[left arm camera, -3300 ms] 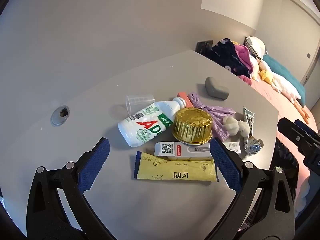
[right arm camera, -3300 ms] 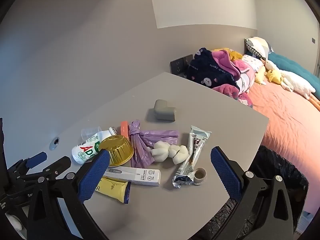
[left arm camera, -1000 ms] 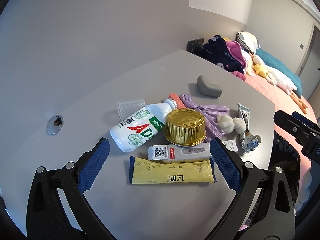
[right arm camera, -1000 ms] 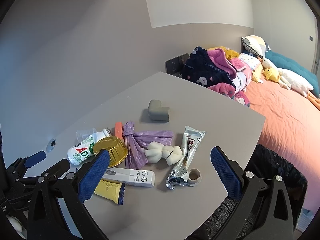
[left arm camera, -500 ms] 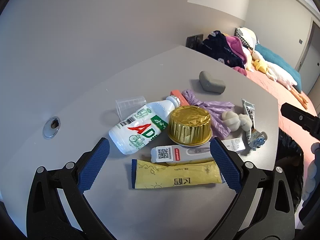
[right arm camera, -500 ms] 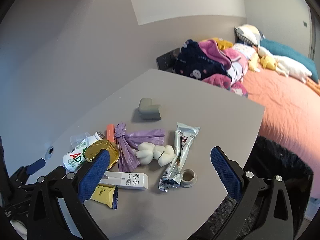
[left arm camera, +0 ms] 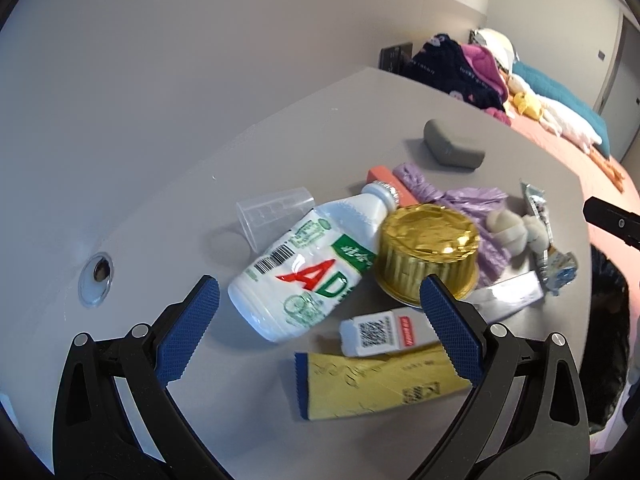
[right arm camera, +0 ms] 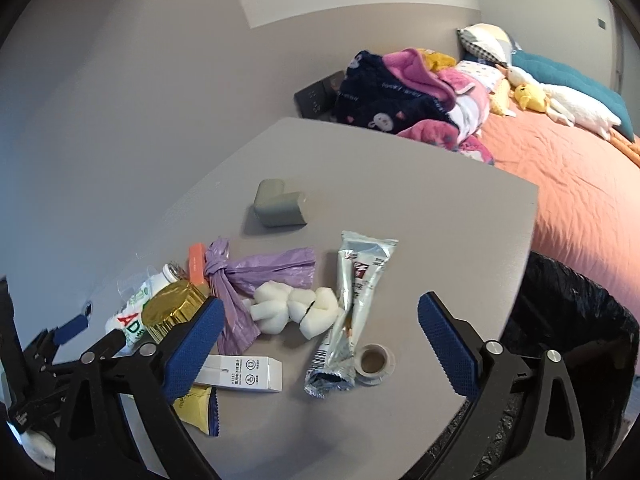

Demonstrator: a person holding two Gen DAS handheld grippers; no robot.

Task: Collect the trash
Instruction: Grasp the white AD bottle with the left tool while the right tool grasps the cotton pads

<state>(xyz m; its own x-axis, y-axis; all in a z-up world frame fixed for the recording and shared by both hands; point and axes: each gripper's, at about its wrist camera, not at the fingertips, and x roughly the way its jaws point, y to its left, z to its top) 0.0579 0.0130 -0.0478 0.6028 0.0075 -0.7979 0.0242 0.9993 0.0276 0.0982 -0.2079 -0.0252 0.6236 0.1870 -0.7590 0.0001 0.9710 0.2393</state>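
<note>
Trash lies heaped on the grey table (right arm camera: 440, 216). My left gripper (left arm camera: 318, 286) hangs open just above a white AD bottle (left arm camera: 304, 276), with a gold foil cup (left arm camera: 428, 252), a white box (left arm camera: 384, 332) and a yellow sachet (left arm camera: 372, 384) beside it. My right gripper (right arm camera: 320, 306) is wide open with its jaws closing, gripping nothing. It hovers over white foam pieces (right arm camera: 296, 308), a silver wrapper (right arm camera: 356, 292) and a small tape roll (right arm camera: 374, 360). A knotted purple bag (right arm camera: 260, 272) lies left of the foam.
A black-lined bin (right arm camera: 572, 320) stands at the table's right edge. A grey corner guard (right arm camera: 280, 204) sits farther back, with a clear plastic cup (left arm camera: 272, 212) behind the bottle. A cable hole (left arm camera: 98, 270) is at the left. A bed with clothes (right arm camera: 400, 92) lies beyond.
Both grippers have sunk closer to the trash. The left one now sits over the bottle, and the right one nearer the foam and wrapper. Nothing on the table has moved.
</note>
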